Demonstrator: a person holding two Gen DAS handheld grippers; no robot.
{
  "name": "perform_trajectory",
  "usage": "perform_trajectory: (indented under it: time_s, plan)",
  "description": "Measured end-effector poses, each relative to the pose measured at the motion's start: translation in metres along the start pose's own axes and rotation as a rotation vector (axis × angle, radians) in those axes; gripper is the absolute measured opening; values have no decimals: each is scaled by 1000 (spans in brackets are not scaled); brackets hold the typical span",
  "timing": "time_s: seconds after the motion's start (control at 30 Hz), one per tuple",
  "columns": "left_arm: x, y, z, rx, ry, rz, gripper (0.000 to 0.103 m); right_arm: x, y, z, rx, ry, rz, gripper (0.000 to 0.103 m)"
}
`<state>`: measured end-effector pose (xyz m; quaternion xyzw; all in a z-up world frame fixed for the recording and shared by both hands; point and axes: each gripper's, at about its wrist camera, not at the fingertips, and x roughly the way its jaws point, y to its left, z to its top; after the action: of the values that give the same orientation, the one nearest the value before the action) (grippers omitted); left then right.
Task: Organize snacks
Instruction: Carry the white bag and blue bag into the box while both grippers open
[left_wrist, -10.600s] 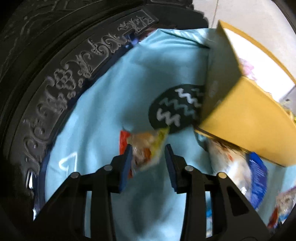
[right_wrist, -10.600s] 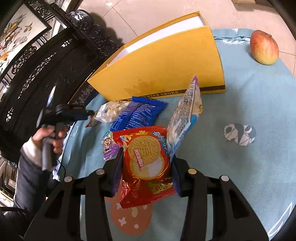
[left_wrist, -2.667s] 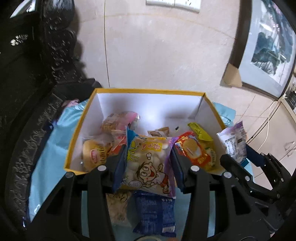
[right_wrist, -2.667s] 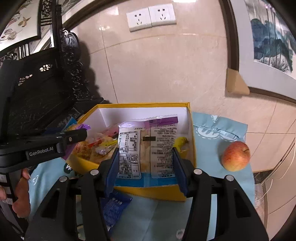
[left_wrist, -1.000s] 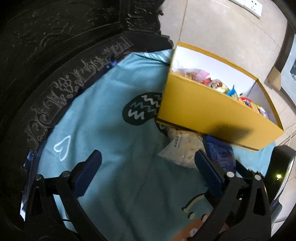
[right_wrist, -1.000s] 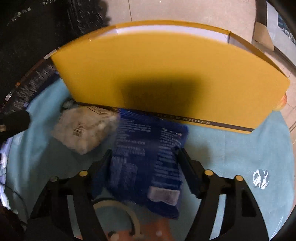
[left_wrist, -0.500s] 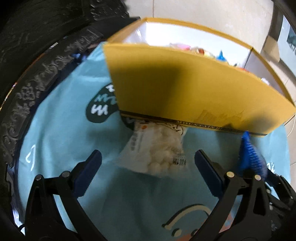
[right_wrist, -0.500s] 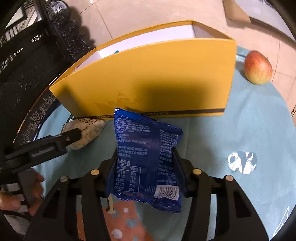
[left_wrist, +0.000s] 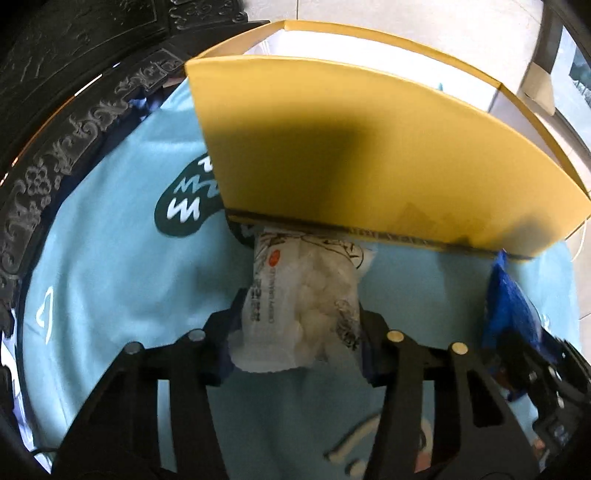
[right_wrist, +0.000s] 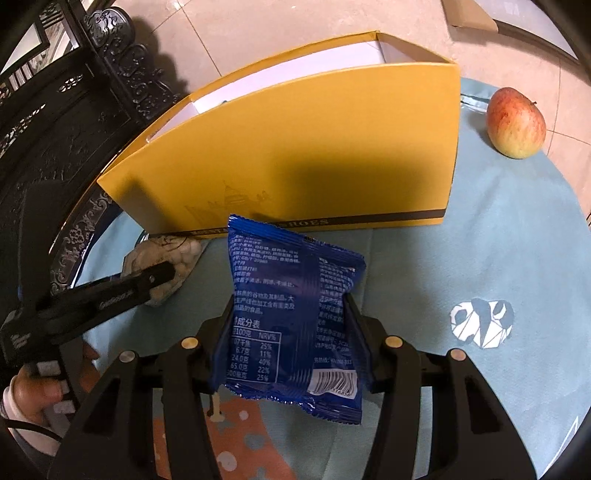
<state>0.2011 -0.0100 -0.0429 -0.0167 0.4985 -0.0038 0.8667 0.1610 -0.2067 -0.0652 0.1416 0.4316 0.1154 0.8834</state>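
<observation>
Left gripper (left_wrist: 295, 332): your jaws are closing, and the pads already press both sides of a clear plastic packet of white puffed snacks (left_wrist: 303, 295).
White packet: it lies just in front of the yellow cardboard box (left_wrist: 369, 155), its far end touching the box's base.
Right gripper (right_wrist: 290, 332): your jaws are clamped on a dark blue foil snack packet (right_wrist: 291, 314), held upright.
Blue packet: in front of the box's long near wall, raised off the cloth.
Box: open-topped, white inside, standing on a pale blue patterned tablecloth (right_wrist: 498, 258).
Apple (right_wrist: 515, 123): red-yellow, on the cloth beside the box's right end.
Hand (right_wrist: 33, 391): yours, at the left gripper's handle, left of the box.
</observation>
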Motion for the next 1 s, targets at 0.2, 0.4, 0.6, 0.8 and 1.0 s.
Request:
perform_trajectory:
  time_s: [0.2,0.4,0.6,0.8,1.0]
  plan:
    - [-26,5,-15,-11,-32,-9,45,-20,5,-1,-25,-46,13,54]
    - [-66,10,-19,-14,-89,-50,45,-45,5,-4,-25,-92,26,54]
    - [-98,-1,-6,8,-155,-95,45,-76,2,6,-25,-166,31,54]
    - [-127,-22,26,37,-222,-133,45,-104,8,34,-59,-259,12,54]
    - [-129,-42,68,49,-247,-143,45,-105,14,69,-107,-317,-31,54]
